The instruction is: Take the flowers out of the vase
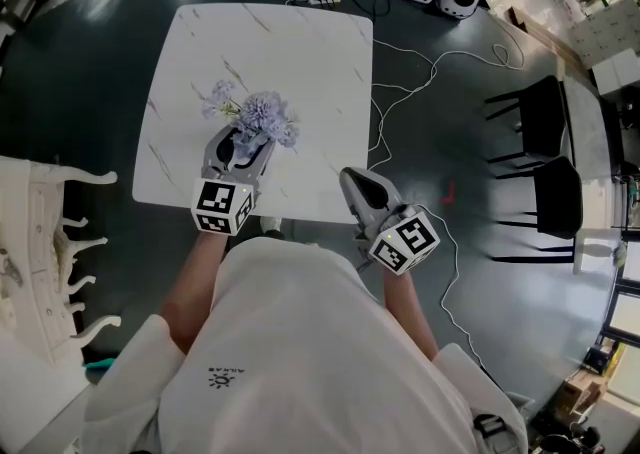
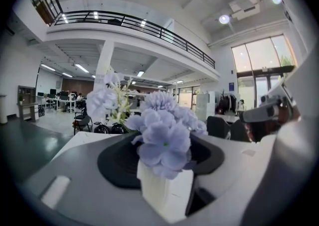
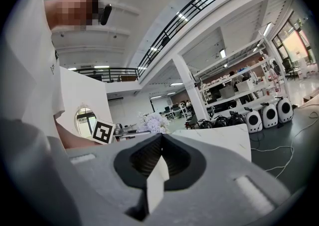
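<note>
The flowers [image 1: 265, 117], a pale lilac bunch with a few white sprigs, sit on the white marbled table [image 1: 300, 52], in its 7 o'clock part, close to the edge nearest the person. The left claw [image 1: 248, 140] reaches over that near edge from 6 o'clock and meets the bunch from below in the head view. What holds the stems is covered by the claw there.

In the left gripper view the blooms [image 2: 164, 135] fill the middle, right over the claw's white tips. The claw [image 2: 167, 190] stands partly closed and pinches the bunch just under the foremost bloom. The petals hide the stems at the pinch.

The right claw [image 1: 352, 180] hangs off the table, at 4 o'clock from the flowers, just past the near edge and over the dark floor [image 1: 460, 272]. Its tips are pressed together with nothing between them, as the right gripper view shows [image 3: 157, 185]. From there the flowers [image 3: 153, 122] appear small at 12 o'clock above the tips, well apart from them.

A white cable [image 1: 420, 72] trails across the floor at 2 o'clock from the table. Two black chairs [image 1: 545, 157] stand at 3 o'clock.
</note>
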A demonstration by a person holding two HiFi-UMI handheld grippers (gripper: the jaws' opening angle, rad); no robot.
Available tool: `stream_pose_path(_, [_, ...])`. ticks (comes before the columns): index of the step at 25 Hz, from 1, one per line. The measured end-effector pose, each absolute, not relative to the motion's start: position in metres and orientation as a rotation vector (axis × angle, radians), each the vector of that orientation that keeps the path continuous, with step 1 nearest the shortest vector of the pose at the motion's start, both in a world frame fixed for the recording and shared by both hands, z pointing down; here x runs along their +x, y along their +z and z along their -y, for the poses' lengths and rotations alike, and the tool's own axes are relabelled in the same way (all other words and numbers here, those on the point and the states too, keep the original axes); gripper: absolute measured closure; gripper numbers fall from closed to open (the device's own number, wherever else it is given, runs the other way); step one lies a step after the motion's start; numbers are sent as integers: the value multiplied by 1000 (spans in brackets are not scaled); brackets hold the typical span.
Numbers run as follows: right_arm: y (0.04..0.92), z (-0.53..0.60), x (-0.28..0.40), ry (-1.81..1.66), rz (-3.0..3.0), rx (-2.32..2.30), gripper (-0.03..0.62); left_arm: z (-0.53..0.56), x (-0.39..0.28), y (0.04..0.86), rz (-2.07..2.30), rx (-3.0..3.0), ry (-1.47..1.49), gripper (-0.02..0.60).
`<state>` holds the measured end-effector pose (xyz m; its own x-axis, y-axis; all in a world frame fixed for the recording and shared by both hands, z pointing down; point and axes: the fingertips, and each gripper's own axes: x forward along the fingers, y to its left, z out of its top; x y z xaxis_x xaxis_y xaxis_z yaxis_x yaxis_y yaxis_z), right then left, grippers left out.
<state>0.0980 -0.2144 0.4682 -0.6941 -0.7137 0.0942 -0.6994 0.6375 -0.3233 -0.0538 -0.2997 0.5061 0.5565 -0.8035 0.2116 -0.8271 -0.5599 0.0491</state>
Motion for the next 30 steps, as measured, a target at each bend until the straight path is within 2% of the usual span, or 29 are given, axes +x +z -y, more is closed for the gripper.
stream_pose_path(9, [468, 210, 98, -520, -2807, -1211, 594, 296, -54, 500, 1403, 2655, 232, 411])
stream_pose_path(30, [466, 200, 95, -499, -2811, -1204, 594, 293, -58, 481, 1425, 2694, 178, 471])
